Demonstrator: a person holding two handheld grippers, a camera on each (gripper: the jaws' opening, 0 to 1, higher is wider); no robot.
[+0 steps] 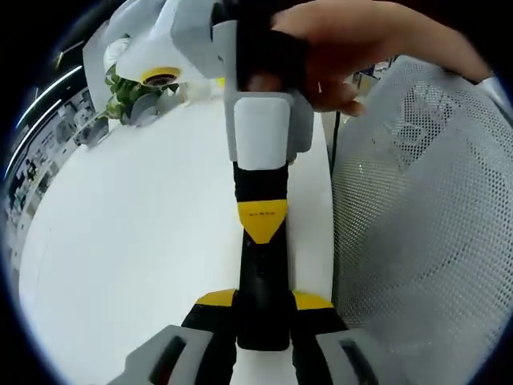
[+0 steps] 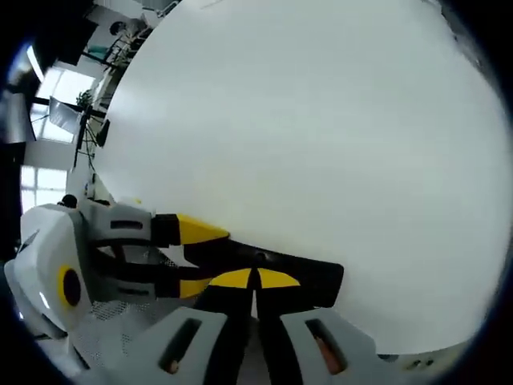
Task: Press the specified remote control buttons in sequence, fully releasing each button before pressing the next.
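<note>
remote: a slim black bar [image 1: 263, 305], clamped at one end, with its free end out over the white counter [image 2: 314, 277]; it is too dark to make out any buttons.
left tool: closed on the remote [image 1: 263, 300], a yellow-tipped jaw pressed against each long side; in the right gripper view it comes in from the left [image 2: 196, 258], holding the remote level above the counter.
right tool: jaws shut together with nothing between them [image 2: 256, 279]; the paired yellow tips sit on the top face of the remote, about midway along it. In the left gripper view it reaches down from the top [image 1: 261, 220], its yellow point touching the remote just ahead of the left tool's jaws.
hand: a person's hand [image 1: 353, 40] is wrapped around the body of the right tool.
counter: plain white surface [image 1: 128, 241] beneath both tools, broad and bare in the right gripper view [image 2: 321, 120].
chair: a pale mesh chair back [image 1: 425, 224] stands just beside the counter's edge.
plant: a small green plant [image 1: 128, 92] sits at the far end of the counter, well apart from the remote.
</note>
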